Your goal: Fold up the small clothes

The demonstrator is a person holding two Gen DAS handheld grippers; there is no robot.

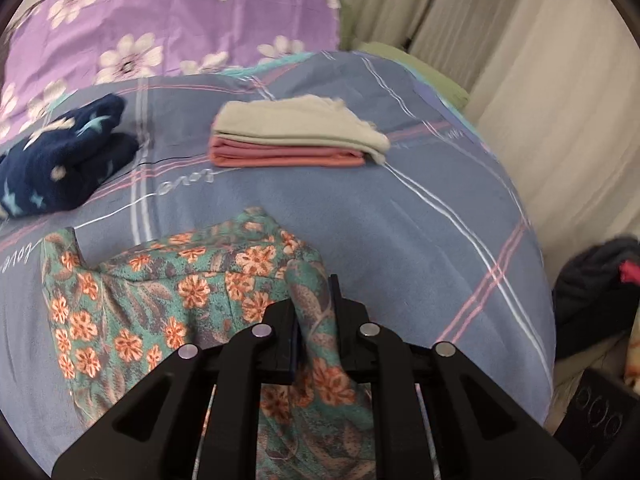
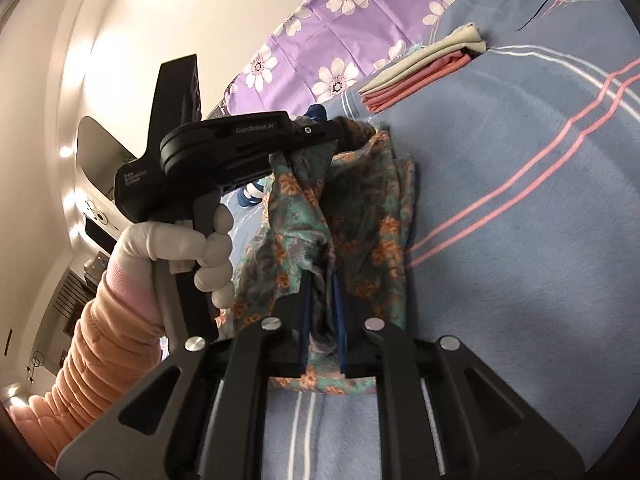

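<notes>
The left gripper is pinching a bunched edge of the floral garment, its jaws closed on the cloth, and the right gripper is clamping another gathered edge of the same piece, also closed on fabric. In the right wrist view the left tool is showing from the side, held by a gloved hand, with cloth hanging from its tip, so the two grips are sitting near each other on one lifted fold. The rest of the garment is lying on the bedspread, partly draped and rumpled. Beyond it a folded stack, pale cloth over pink, is resting farther up the bed, and a dark starred bundle is lying well to the left, with a purple pillow behind. The step appears to be carrying a held edge across to make a fold. To do it well, both grips should be keeping the edge taut and level between them, moving together so the cloth is not twisting, and lowering it onto the flat part before letting go, with the edges lined up and wrinkles pulled out.
</notes>
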